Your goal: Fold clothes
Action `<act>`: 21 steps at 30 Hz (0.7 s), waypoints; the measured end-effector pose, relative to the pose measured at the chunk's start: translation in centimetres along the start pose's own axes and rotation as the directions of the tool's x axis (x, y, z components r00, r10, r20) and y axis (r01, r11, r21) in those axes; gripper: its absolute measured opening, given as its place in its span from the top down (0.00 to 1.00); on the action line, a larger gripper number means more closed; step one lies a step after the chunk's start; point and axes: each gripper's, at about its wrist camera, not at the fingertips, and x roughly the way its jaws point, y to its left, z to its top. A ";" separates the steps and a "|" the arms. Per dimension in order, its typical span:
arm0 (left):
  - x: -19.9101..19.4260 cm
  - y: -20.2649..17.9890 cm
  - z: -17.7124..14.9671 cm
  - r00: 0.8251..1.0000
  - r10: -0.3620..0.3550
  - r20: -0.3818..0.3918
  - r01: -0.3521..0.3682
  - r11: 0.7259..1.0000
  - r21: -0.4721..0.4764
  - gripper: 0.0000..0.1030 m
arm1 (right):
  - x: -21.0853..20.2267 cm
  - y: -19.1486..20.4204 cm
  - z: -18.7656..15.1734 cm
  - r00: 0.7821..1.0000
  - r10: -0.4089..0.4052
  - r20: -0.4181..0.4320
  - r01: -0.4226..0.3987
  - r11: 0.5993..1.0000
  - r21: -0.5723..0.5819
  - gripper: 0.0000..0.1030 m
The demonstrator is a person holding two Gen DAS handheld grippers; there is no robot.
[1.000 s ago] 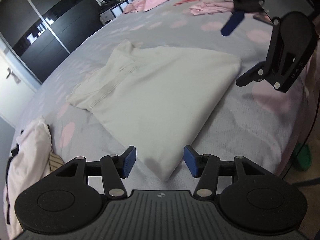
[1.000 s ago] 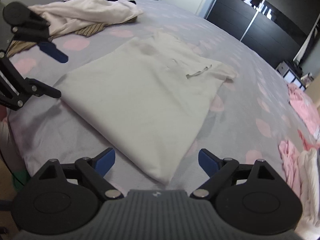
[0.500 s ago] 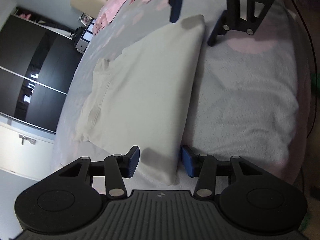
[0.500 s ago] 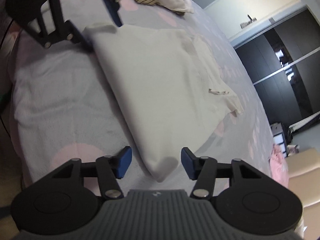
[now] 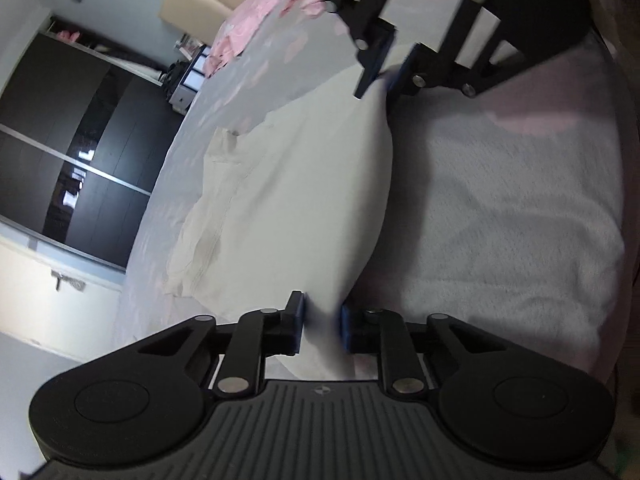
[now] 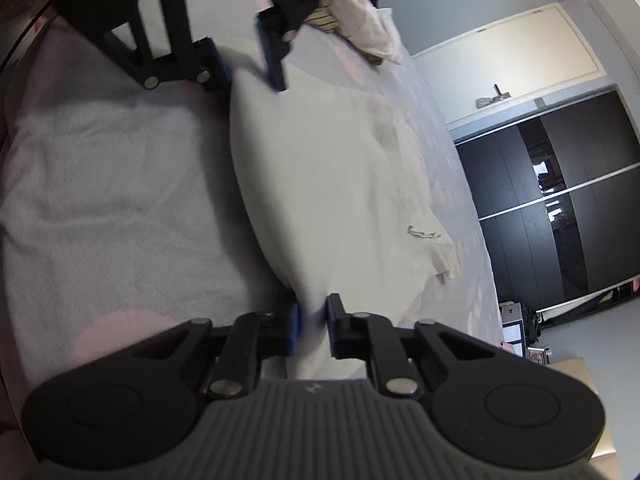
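A cream shirt [image 5: 304, 200] lies folded lengthwise on the grey bedspread [image 5: 500, 208]; it also shows in the right wrist view [image 6: 332, 184]. My left gripper [image 5: 322, 322] is shut on the shirt's near bottom corner. My right gripper [image 6: 313, 330] is shut on the other bottom corner. Each gripper shows in the other's view, the right gripper [image 5: 386, 74] and the left gripper [image 6: 250, 64] both pinching the shirt's hem edge. The collar end of the shirt lies away from both.
Pink clothes [image 5: 256, 28] lie at the head of the bed. A pile of white and striped clothes [image 6: 364, 28] lies at the other side. Dark wardrobe doors [image 6: 560, 200] stand beyond the bed. The bed edge runs close to both grippers.
Both grippers came down onto the shirt's bottom corners and closed on them, from open a second ago. Both views have rolled sideways.
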 end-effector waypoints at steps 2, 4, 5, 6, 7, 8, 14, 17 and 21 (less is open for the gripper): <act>-0.4 1.1 0.4 1.000 0.002 0.001 -0.002 1.000 -0.029 0.91 | -0.3 -0.8 0.5 1.000 -0.012 0.005 0.011 1.000 0.028 0.91; -1.1 2.3 0.8 1.000 0.015 0.008 -0.014 0.999 -0.047 0.93 | -0.7 -1.7 1.0 1.000 -0.020 0.011 0.019 0.998 0.062 0.91; -1.3 2.8 0.9 1.000 0.013 0.009 -0.012 0.998 -0.059 0.93 | -0.9 -2.3 1.3 1.000 -0.024 0.015 0.023 0.996 0.082 0.92; -1.7 3.4 1.0 1.000 0.012 0.010 -0.011 0.997 -0.071 0.94 | -1.2 -2.9 1.5 0.999 -0.025 0.019 0.023 0.995 0.095 0.92; -2.0 3.8 1.1 1.000 0.011 0.011 -0.010 0.997 -0.080 0.94 | -1.5 -3.4 1.7 0.999 -0.026 0.024 0.024 0.994 0.106 0.92; -2.5 4.1 1.1 1.000 0.006 0.013 -0.005 0.997 -0.083 0.94 | -1.8 -3.9 1.9 0.999 -0.027 0.028 0.024 0.993 0.117 0.93; -6.0 4.1 0.2 0.999 -0.051 0.008 0.051 0.997 -0.057 0.95 | -5.5 -4.8 2.5 0.997 0.049 0.056 -0.056 0.990 0.131 0.93; -7.4 3.3 -0.4 0.995 -0.104 -0.005 0.104 0.994 -0.044 0.95 | -8.1 -4.2 2.3 0.988 0.142 0.066 -0.150 0.977 0.150 0.93; -8.0 1.3 -1.5 0.983 -0.181 -0.041 0.181 0.983 -0.013 0.95 | -9.8 -2.7 2.3 0.963 0.264 0.061 -0.270 0.953 0.137 0.93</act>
